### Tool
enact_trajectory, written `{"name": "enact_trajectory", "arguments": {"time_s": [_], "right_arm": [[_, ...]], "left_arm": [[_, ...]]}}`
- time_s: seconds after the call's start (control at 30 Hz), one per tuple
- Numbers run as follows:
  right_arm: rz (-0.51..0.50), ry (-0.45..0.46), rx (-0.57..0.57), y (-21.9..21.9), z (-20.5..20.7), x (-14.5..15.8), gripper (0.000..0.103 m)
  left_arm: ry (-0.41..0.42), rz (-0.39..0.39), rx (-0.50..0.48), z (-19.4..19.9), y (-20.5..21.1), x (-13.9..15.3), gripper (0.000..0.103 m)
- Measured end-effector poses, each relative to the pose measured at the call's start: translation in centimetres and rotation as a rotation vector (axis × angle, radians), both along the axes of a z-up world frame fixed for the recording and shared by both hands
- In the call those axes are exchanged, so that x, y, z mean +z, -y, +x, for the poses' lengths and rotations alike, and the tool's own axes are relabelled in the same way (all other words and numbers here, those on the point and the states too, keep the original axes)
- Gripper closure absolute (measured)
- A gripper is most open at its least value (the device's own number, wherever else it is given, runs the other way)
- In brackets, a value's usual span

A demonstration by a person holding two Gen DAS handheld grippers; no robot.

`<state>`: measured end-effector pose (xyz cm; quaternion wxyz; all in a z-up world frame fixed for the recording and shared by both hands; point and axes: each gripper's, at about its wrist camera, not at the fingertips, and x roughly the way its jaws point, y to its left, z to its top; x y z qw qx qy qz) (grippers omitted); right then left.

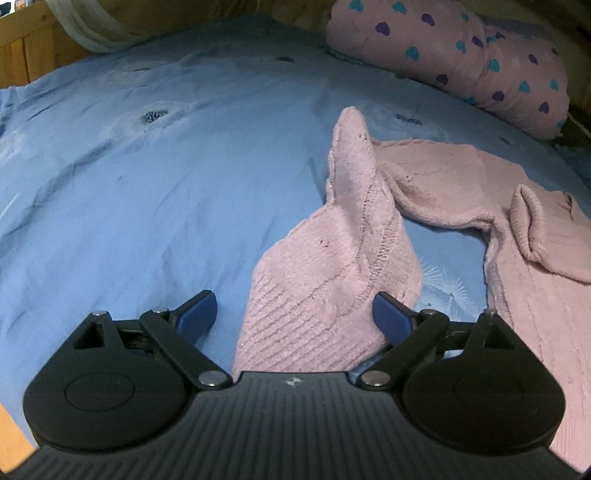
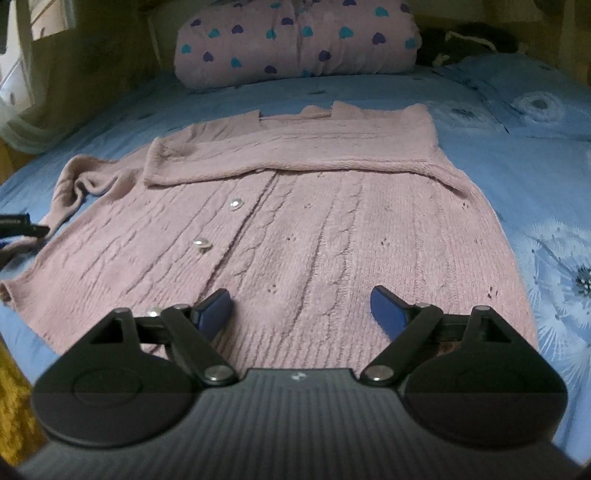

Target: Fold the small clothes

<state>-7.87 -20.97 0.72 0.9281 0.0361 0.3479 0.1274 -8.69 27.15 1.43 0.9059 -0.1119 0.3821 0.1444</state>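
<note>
A small pink knitted cardigan point(image 2: 303, 229) with silver buttons lies flat on the blue bed sheet point(image 2: 517, 166). One sleeve is folded across its chest. The other sleeve point(image 1: 332, 266) lies bunched and partly raised to the left in the left wrist view. My left gripper point(image 1: 295, 314) is open, with its blue pads on either side of that sleeve's cuff end. My right gripper point(image 2: 301, 310) is open and empty, low over the cardigan's bottom hem. The left gripper's tip shows at the left edge of the right wrist view point(image 2: 22, 229).
A pink pillow with blue and purple hearts point(image 2: 299, 40) lies at the head of the bed, also in the left wrist view point(image 1: 461, 55). A wooden bed frame point(image 1: 26, 55) and white fabric point(image 1: 92, 26) stand at the far left. Dark items point(image 2: 461, 40) lie behind the pillow.
</note>
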Motion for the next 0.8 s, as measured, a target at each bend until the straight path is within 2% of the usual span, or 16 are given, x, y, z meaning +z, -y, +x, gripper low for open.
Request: {"name": "enact_trajectory", "arguments": {"time_s": [0.23, 0.3, 0.37, 0.47, 0.5, 0.53, 0.6, 0.67, 0.73, 0.8], "right_arm": [[0.01, 0.006, -0.008, 0.0, 0.0, -0.1, 0.017], [0.012, 0.009, -0.006, 0.1, -0.1, -0.1, 0.017], [0.01, 0.013, -0.005, 0.1, -0.2, -0.2, 0.017], [0.017, 0.017, -0.017, 0.0, -0.3, -0.1, 0.017], [0.024, 0.021, -0.024, 0.0, -0.4, -0.1, 0.017], [0.028, 0.023, -0.028, 0.0, -0.5, -0.1, 0.017], [0.027, 0.029, -0.027, -0.1, -0.6, 0.0, 0.017], [0.042, 0.031, -0.027, 0.1, -0.7, 0.2, 0.017], [0.109, 0.027, -0.047, 0.7, -0.9, 0.5, 0.018], [0.179, 0.02, -0.059, 1.4, -1.0, 0.8, 0.018]], "left_arm": [[0.015, -0.002, 0.019, -0.6, 0.4, 0.0, 0.009], [0.017, -0.001, 0.024, -0.7, 0.6, 0.2, 0.012], [0.046, -0.017, 0.016, -1.2, 0.8, 0.4, 0.026], [0.084, -0.04, -0.006, -2.0, 1.0, 0.7, 0.065], [0.093, -0.049, 0.002, -2.2, 0.8, 0.8, 0.069], [0.096, -0.058, 0.016, -2.3, 0.6, 0.8, 0.078], [0.108, -0.096, 0.041, -2.5, 0.0, 1.0, 0.088], [0.141, -0.141, 0.062, -2.9, -0.9, 1.5, 0.09], [0.174, -0.125, 0.086, -3.3, -1.5, 2.6, 0.09], [0.197, -0.067, 0.117, -3.4, -1.9, 4.1, 0.09]]}}
